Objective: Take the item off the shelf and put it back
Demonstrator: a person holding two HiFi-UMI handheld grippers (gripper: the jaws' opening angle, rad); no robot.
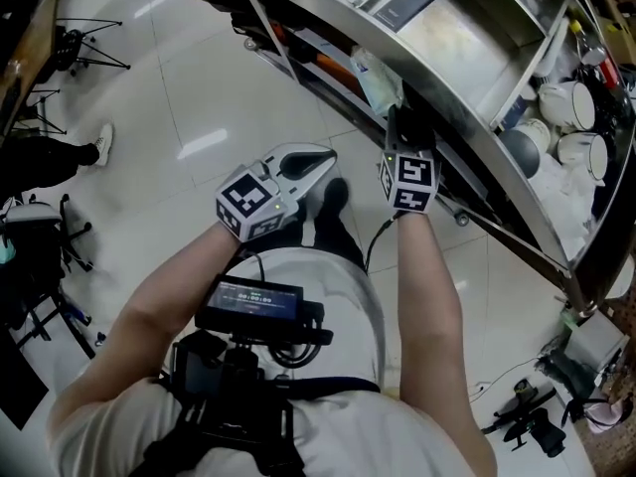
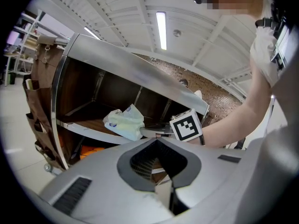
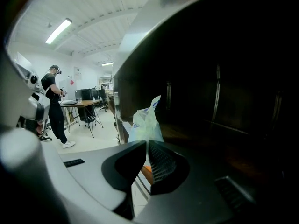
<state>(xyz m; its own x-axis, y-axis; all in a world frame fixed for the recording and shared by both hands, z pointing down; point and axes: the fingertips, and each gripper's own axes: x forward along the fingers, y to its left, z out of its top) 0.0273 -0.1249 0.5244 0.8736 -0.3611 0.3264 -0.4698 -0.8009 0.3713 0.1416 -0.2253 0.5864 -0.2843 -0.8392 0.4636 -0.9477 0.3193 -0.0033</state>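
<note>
Two grippers, both closed. Your left gripper [image 2: 157, 140] has its jaws tip to tip with nothing between them, and it is held clear of the shelf [image 2: 87, 133]. Your right gripper [image 3: 146, 143] is at the shelf edge, jaws down to a hairline slit. The bag [image 3: 145, 121] sits on the shelf board just past its tips. Can't tell whether the tips touch it.

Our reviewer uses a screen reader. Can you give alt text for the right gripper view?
The right gripper, jaws nearly together, points at a pale plastic bag sitting at the front edge of a dark steel shelf; whether the jaws pinch the bag cannot be told. In the background a person stands beside a desk.
</note>
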